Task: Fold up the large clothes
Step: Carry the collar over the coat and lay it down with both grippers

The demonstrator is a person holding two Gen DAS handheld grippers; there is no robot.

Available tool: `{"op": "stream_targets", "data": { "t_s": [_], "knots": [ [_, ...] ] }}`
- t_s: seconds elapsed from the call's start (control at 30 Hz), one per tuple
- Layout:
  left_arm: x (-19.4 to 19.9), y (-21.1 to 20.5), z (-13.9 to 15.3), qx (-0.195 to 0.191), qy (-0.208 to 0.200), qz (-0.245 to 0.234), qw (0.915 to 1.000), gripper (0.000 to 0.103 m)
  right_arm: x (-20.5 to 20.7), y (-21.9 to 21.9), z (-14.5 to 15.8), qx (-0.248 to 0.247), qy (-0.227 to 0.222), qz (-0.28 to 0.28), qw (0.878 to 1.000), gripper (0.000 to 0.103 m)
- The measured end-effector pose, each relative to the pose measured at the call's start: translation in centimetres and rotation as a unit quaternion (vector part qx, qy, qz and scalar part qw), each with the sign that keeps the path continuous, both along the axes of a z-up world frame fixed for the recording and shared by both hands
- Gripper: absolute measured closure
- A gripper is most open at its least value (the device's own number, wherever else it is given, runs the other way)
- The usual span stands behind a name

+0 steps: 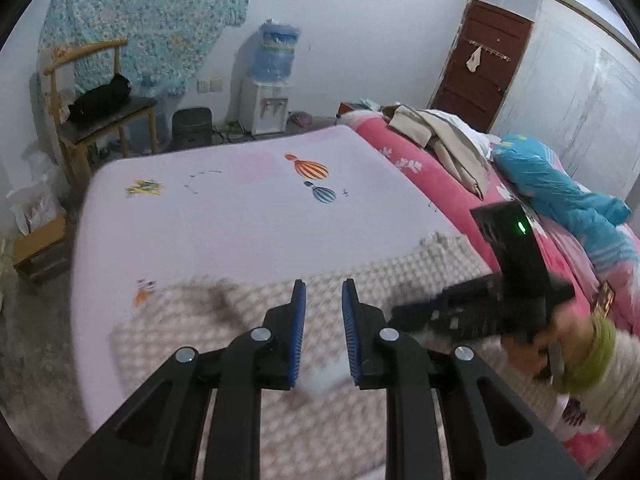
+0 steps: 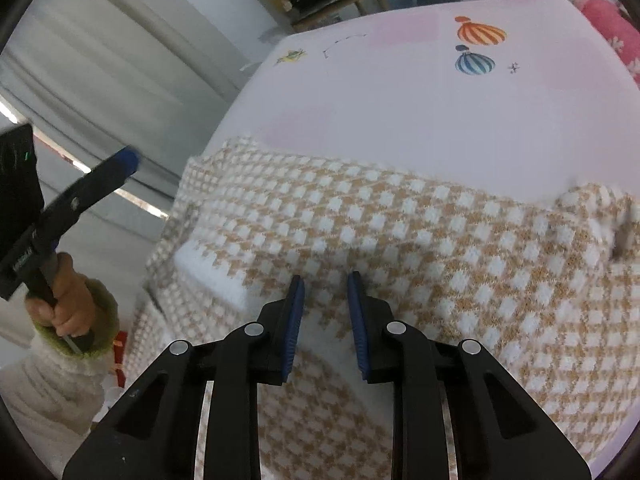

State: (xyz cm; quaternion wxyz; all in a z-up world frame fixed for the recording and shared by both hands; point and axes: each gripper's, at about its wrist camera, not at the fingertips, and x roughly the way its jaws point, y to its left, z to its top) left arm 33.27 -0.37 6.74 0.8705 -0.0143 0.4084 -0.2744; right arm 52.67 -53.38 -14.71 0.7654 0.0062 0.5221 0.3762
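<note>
A tan-and-white checked knit sweater [image 1: 200,320] [image 2: 440,240] lies spread over the near end of a bed with a pale pink balloon-print sheet [image 1: 240,208] [image 2: 400,92]. A white band of it [image 2: 212,276] shows at its left side. My right gripper [image 2: 326,280] [image 1: 404,316] hovers low over the sweater, its blue pads a narrow gap apart with nothing pinched. My left gripper [image 1: 323,286] [image 2: 128,158] is raised in the air off the bed's left side. Its pads are narrowly apart and hold nothing.
A pink quilt [image 1: 420,168] with beige clothes [image 1: 440,136] and a blue garment [image 1: 560,188] runs along the bed's right. Beyond the bed stand a wooden chair [image 1: 104,112], a water dispenser [image 1: 272,92] and a brown door [image 1: 480,64]. A hand [image 2: 68,292] in a green cuff grips the left handle.
</note>
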Motion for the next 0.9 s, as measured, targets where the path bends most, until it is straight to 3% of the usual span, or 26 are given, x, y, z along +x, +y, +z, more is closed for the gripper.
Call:
{"op": "stream_targets", "data": {
  "t_s": [0.1, 0.13, 0.2, 0.3, 0.37, 0.53, 0.6, 0.67, 0.73, 0.8, 0.87, 0.9],
  "knots": [
    [2.6, -2.6, -3.1, 0.033, 0.047, -0.001, 0.9983, 0.084, 0.4, 1.2, 0.6, -0.012, -0.025, -0.008, 1.000, 0.080],
    [3.4, -3.2, -4.6, 0.055, 0.061, 0.004, 0.9966, 0.084, 0.1, 1.0, 1.6, -0.012, -0.052, -0.019, 0.998, 0.080],
    [4.4, -3.1, -6.7, 0.085, 0.067, 0.020, 0.9940, 0.084, 0.1, 0.0, 3.1, -0.006, -0.086, -0.042, 0.995, 0.077],
    [4.6, -1.7, -7.7, 0.060, 0.067, 0.016, 0.9958, 0.082, 1.7, -1.5, 2.8, -0.055, -0.117, -0.083, 0.988, 0.076],
    [4.6, -0.8, -7.7, 0.051, 0.073, 0.022, 0.9957, 0.082, 2.8, -2.0, 0.2, -0.092, -0.098, -0.087, 0.987, 0.077],
    [3.7, 0.8, -5.7, 0.031, 0.054, 0.022, 0.9979, 0.082, 1.4, -2.4, 1.5, -0.076, -0.102, -0.095, 0.987, 0.073],
    [3.0, 0.4, -4.5, 0.011, 0.045, -0.010, 0.9989, 0.082, -0.2, -1.5, 2.5, -0.059, -0.122, -0.065, 0.989, 0.072],
    [2.3, -0.7, -4.3, 0.013, 0.040, -0.036, 0.9984, 0.082, -1.7, 0.2, 2.2, -0.076, -0.144, -0.028, 0.986, 0.066],
    [1.4, -2.0, -5.2, 0.043, 0.050, -0.062, 0.9959, 0.081, -2.8, 1.3, 0.9, -0.122, -0.150, -0.004, 0.981, 0.063],
    [0.2, -3.2, -7.5, 0.110, 0.065, -0.073, 0.9891, 0.080, -4.3, 1.3, -0.7, -0.164, -0.171, 0.009, 0.971, 0.063],
    [-1.3, -2.6, -7.9, 0.125, 0.038, -0.076, 0.9885, 0.080, -5.2, 0.0, -0.5, -0.172, -0.175, 0.003, 0.969, 0.063],
    [-1.6, -1.9, -7.7, 0.122, 0.046, -0.071, 0.9889, 0.080, -5.7, -0.8, -0.3, -0.169, -0.168, -0.007, 0.971, 0.063]
  ]
}}
